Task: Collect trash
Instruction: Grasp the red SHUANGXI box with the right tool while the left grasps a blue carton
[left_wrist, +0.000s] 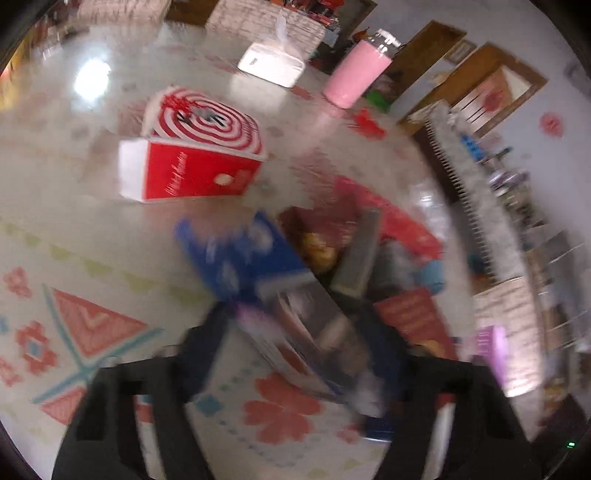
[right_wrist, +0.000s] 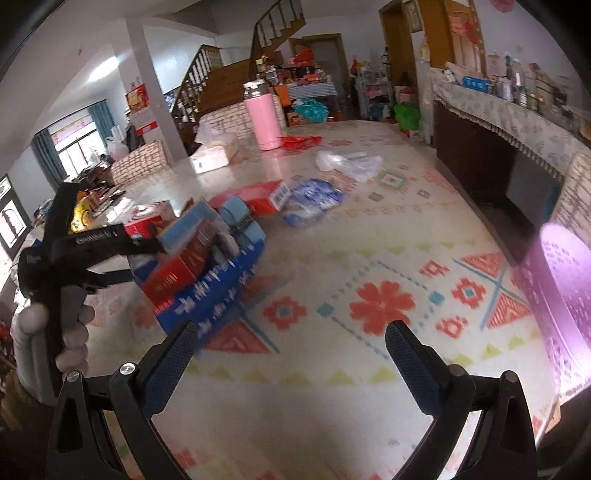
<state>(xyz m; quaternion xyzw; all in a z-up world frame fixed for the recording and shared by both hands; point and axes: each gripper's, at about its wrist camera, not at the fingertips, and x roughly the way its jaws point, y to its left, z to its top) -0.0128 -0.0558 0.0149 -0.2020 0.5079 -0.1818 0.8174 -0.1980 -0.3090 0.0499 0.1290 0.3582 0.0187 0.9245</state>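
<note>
A blue cardboard box (right_wrist: 218, 291) packed with red and blue cartons sits on the patterned tablecloth. In the right wrist view my left gripper (right_wrist: 159, 245) is shut on the box's near-left rim; a gloved hand holds it. The left wrist view is blurred: the blue box (left_wrist: 240, 258) fills the space between the fingers (left_wrist: 203, 350). A crumpled blue wrapper (right_wrist: 314, 203) and a clear plastic bag (right_wrist: 351, 162) lie further back on the table. My right gripper (right_wrist: 291, 339) is open and empty above the cloth, right of the box.
A red-and-white striped box (left_wrist: 195, 155), a white tissue box (right_wrist: 214, 157) and a pink flask (right_wrist: 262, 118) stand on the table. A dark sideboard (right_wrist: 480, 158) runs along the right. A pink-lit chair back (right_wrist: 561, 288) stands at the right edge.
</note>
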